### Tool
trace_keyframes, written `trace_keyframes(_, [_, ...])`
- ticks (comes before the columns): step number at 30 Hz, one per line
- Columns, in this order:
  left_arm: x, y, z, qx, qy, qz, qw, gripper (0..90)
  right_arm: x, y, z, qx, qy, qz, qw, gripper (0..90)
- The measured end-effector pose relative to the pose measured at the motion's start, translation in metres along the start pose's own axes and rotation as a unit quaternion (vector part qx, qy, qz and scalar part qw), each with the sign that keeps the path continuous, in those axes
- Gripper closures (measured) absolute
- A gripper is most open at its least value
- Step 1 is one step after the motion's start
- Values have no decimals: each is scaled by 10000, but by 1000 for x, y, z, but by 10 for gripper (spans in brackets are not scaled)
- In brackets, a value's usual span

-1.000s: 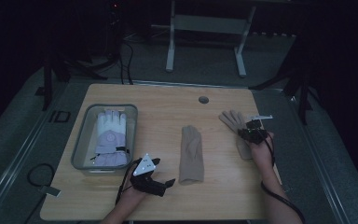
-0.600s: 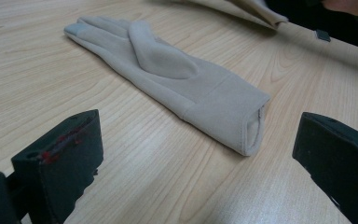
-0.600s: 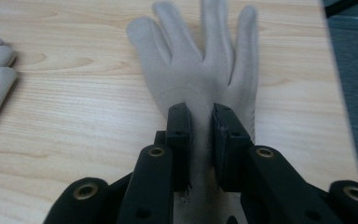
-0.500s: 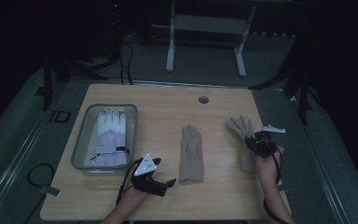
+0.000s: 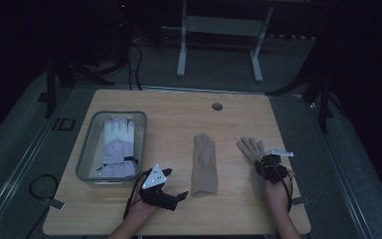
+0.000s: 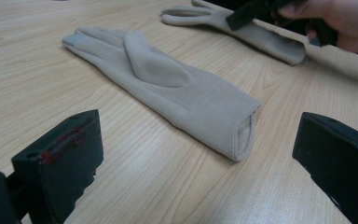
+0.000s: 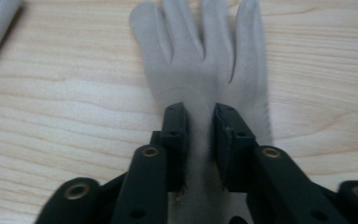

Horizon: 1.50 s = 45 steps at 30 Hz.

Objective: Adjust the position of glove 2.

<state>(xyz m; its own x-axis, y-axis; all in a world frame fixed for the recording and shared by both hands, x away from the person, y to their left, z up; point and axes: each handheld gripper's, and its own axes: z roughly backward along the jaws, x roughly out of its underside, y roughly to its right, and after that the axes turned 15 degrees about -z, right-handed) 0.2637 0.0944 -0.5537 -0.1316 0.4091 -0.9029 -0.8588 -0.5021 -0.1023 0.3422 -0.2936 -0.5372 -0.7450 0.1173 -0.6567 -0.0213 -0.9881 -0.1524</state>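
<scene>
Right gripper has just been opening, its narrow-set jaws straddling the flat beige knit glove without a firm pinch. Left gripper gapes wide and empty beside the matching beige glove. Judged step: laying the pair out; next, lift clear.

Two beige gloves lie flat: one mid-table, the other to its right, fingers spread.

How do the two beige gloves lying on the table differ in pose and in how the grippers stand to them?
The middle glove has its fingers held together and thumb folded over the palm; the right-hand glove lies with fingers spread. The right gripper stands over the right-hand glove with narrow jaws that have just been opening, while the left gripper rests wide open short of the middle glove's cuff. Both are beige and lie flat on the table.
</scene>
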Motion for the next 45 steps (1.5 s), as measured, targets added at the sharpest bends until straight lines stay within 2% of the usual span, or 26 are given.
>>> trace_keyframes(3, [1,0,0,10,-2,11,10000,17,4,0,-5,-46,8,7,10000,659])
trace_keyframes(7, [1,0,-1,45,0,4,10000,17,1,0,-4,-160,-6,47,9999,574])
trace_keyframes(9, [0,1,-1,51,-25,-22,10000,17,-1,1,1,-281,74,51,9996,571])
trace_keyframes(10, [1,1,-1,61,-16,-18,10000,17,-3,2,3,-423,137,72,9990,564])
trace_keyframes(11, [1,1,-1,61,-28,-23,10000,17,-5,4,5,-573,184,144,9981,551])
trace_keyframes(14, [0,2,-1,76,-25,-9,10000,17,-11,10,8,-821,238,433,9954,539])
trace_keyframes(17, [-2,4,0,78,-9,-77,9999,17,-19,20,10,-943,256,708,9927,523])
trace_keyframes(21, [-4,8,0,96,-18,-151,9998,17,-29,37,11,-972,292,1007,9897,558])
trace_keyframes(26, [-4,9,-1,120,-26,-160,9998,17,-34,50,8,-1485,-45,1250,9810,535])
trace_keyframes(29, [-3,9,0,105,-46,-169,9998,17,-32,51,3,-1559,-153,1508,9761,513])
trace_keyframes(31, [-2,9,-1,109,-57,-151,9998,17,-31,52,1,-1587,-188,1542,9750,515])
trace_keyframes(33, [-2,8,-1,117,-81,-166,9998,17,-29,53,-5,-1678,-205,1667,9714,499])
trace_keyframes(37, [-1,7,-2,108,-125,-143,9998,17,-25,55,-11,-1708,-279,1742,9694,475])
trace_keyframes(38, [0,7,-2,116,-134,-124,9998,17,-21,58,-18,-1715,-321,1753,9689,497])
trace_keyframes(40, [-1,7,-1,116,-117,-110,9998,17,-18,62,-19,-1869,-238,1570,9695,510])
trace_keyframes(43, [0,6,-1,122,-117,-106,9998,17,-16,64,-19,-1909,-172,1575,9688,543])
trace_keyframes(44, [0,6,-2,127,-126,-105,9998,17,-15,62,-18,-1955,-200,1564,9679,662])
trace_keyframes(45, [0,6,-2,123,-137,-114,9998,17,-14,60,-17,-1939,-219,1519,9689,707])
